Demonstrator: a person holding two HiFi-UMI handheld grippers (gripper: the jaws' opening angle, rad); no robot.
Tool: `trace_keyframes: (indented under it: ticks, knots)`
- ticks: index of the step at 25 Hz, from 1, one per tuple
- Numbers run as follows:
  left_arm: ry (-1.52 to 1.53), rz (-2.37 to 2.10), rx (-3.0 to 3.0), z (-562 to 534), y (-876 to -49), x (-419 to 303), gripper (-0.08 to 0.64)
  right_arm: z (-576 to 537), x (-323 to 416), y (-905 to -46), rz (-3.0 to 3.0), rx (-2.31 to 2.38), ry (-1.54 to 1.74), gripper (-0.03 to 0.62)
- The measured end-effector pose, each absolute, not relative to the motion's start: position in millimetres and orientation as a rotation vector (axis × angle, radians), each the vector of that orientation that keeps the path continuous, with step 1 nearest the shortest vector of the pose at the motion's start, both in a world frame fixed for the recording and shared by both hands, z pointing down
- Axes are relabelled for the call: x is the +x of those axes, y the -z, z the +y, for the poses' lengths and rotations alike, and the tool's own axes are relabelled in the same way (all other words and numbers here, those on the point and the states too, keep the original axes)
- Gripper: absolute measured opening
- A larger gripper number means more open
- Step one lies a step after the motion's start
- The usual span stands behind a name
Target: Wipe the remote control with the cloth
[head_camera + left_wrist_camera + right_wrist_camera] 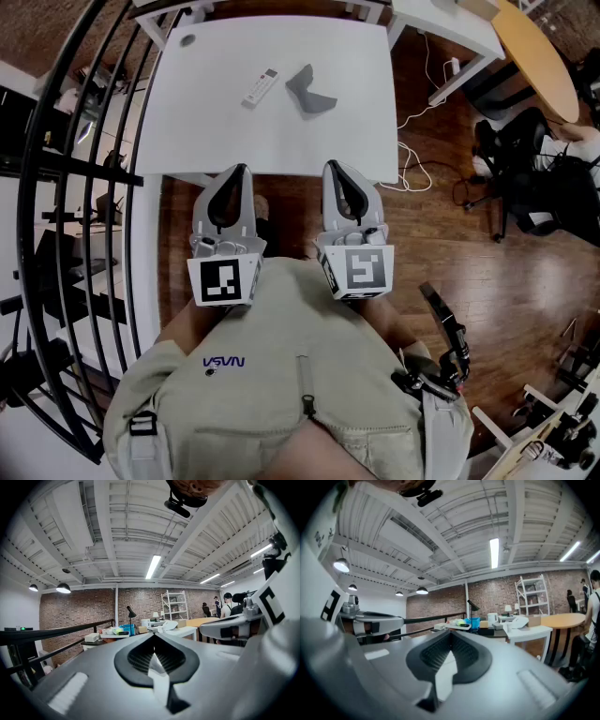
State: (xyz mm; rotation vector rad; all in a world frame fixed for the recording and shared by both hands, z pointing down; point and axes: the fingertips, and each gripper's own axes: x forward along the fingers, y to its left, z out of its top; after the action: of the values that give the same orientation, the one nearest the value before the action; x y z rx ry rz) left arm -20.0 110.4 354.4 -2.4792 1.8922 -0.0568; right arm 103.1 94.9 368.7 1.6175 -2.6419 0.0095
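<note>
On the white table [216, 131] in the head view lie a white remote control [261, 86] and, just to its right, a crumpled grey cloth [310, 92]. My left gripper [234, 174] and right gripper [335, 172] are held side by side near the table's front edge, well short of both objects. Both are shut with nothing between the jaws. In the left gripper view the left gripper [154, 638] points level across the room, and so does the right gripper [451, 637] in its own view. Neither gripper view shows the remote or the cloth.
A black railing [84, 187] curves along the left side. To the right stand a round wooden table [536, 56], a black office chair [520, 178] and cables [417, 141] on the wooden floor. Farther tables, a shelf [174, 605] and people stand by the brick wall.
</note>
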Motion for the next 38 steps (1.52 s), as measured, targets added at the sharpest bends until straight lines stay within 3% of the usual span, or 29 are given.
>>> trace_keyframes:
  ticks: [15,27,28,30,32,38]
  knots:
    - [0.046,1.727,-2.638,-64.7,-345.7,-100.5,0.006,-63.0,40.9,-367.9,-2.408,1.787,-0.074,0.005]
    - [0.17,1.767,-2.534,-144.3,-367.8,-90.6,0.006,-153.6,51.3,-391.7,-2.429,1.701,-0.094,0.005]
    - [0.161,1.784,-2.543,-145.4,-370.5,-87.3,0.006,-156.8,53.4,-397.3,-2.428,1.679,-0.104,0.01]
    - [0.191,1.779,-2.585,-150.8,-387.3,-82.5,0.006,-165.6,54.0,-418.8,-2.408,1.622,-0.149,0.079]
    - [0.279,1.747,-2.646,-157.5,-418.0,-78.7,0.151,-174.5,52.5,-450.8,-2.371,1.553,-0.211,0.122]
    - [0.602,1.774,-2.807,-162.4,-529.9,-78.9,0.295,-186.1,38.6,-555.5,-2.246,1.305,-0.363,0.21]
